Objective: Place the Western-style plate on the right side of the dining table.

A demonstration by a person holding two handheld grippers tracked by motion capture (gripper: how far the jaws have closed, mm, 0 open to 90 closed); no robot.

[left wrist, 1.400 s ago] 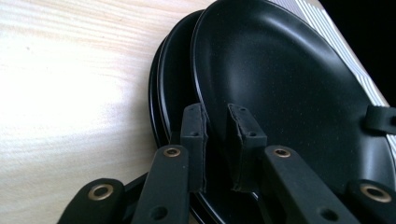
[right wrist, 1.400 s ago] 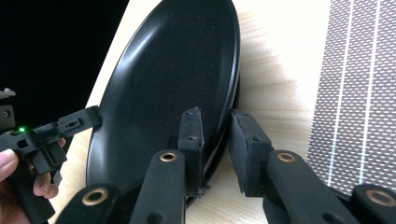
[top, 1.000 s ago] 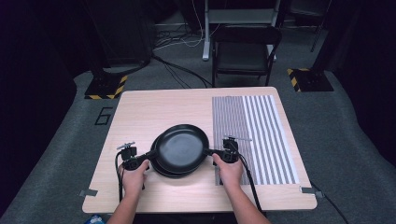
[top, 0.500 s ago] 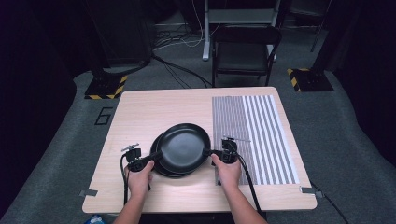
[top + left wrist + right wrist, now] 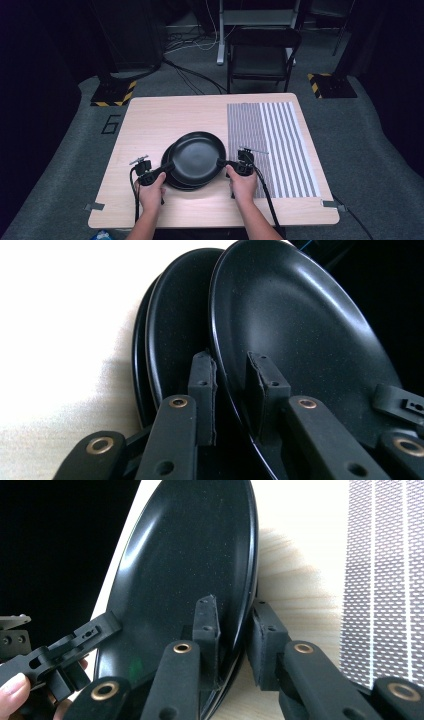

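A pale wooden tabletop [image 5: 150,120] stands on grey carpet in a dark studio, a striped grey-and-white mat [image 5: 270,145] covering its right part and one black folding chair [image 5: 262,52] behind it. Two hazard-striped bases sit on the floor, and a "6" [image 5: 111,124] is marked on the carpet at the tabletop's left. Near the front edge lies a stack of black plates: the left gripper view shows at least three rims. The left tongs [image 5: 167,166] straddle the rim of the top plate [image 5: 197,156] at its left side, and the right tongs [image 5: 222,162] straddle the rim at its right, both closed onto it. Two hands hold the grippers.
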